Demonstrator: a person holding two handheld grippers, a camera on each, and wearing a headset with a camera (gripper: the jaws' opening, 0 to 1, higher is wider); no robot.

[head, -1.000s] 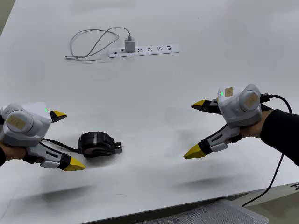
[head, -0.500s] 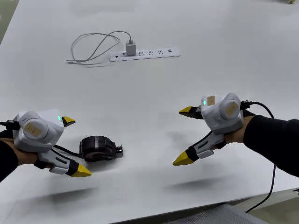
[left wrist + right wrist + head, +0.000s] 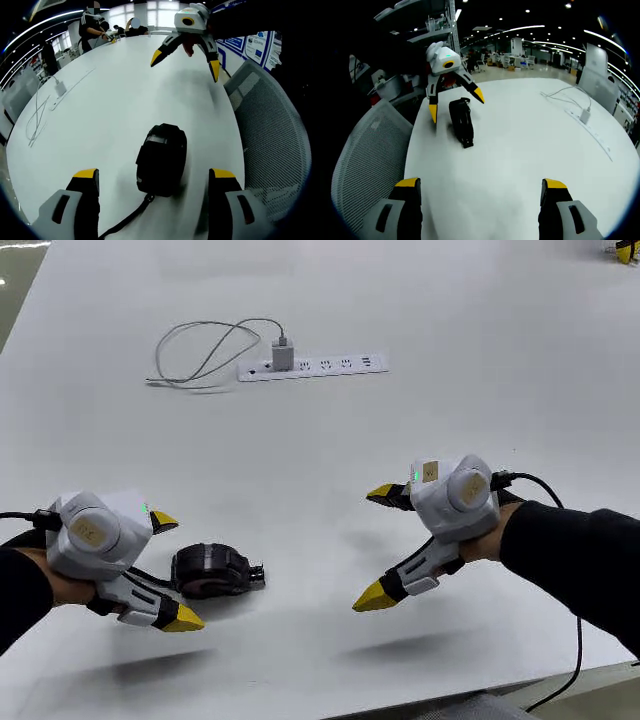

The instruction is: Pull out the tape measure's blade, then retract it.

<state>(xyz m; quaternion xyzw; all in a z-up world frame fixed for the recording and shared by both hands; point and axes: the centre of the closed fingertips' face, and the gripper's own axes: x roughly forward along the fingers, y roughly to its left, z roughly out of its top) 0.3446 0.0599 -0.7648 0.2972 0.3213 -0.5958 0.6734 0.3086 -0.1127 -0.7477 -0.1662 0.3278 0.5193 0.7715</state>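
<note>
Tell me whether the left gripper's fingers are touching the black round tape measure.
Apart. In the left gripper view, bare white table shows on both sides between the left gripper's yellow-tipped fingers and the black round tape measure.

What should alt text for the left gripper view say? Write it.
A black tape measure lies on the white table between the open left tool's yellow-tipped jaws, untouched. The right tool, also open, hovers beyond it.

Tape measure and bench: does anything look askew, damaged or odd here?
Nothing stands out. The tape measure lies on the table with its blade in, just ahead of the open left gripper. The right gripper is open and apart from it. The power strip lies flat farther back.
</note>
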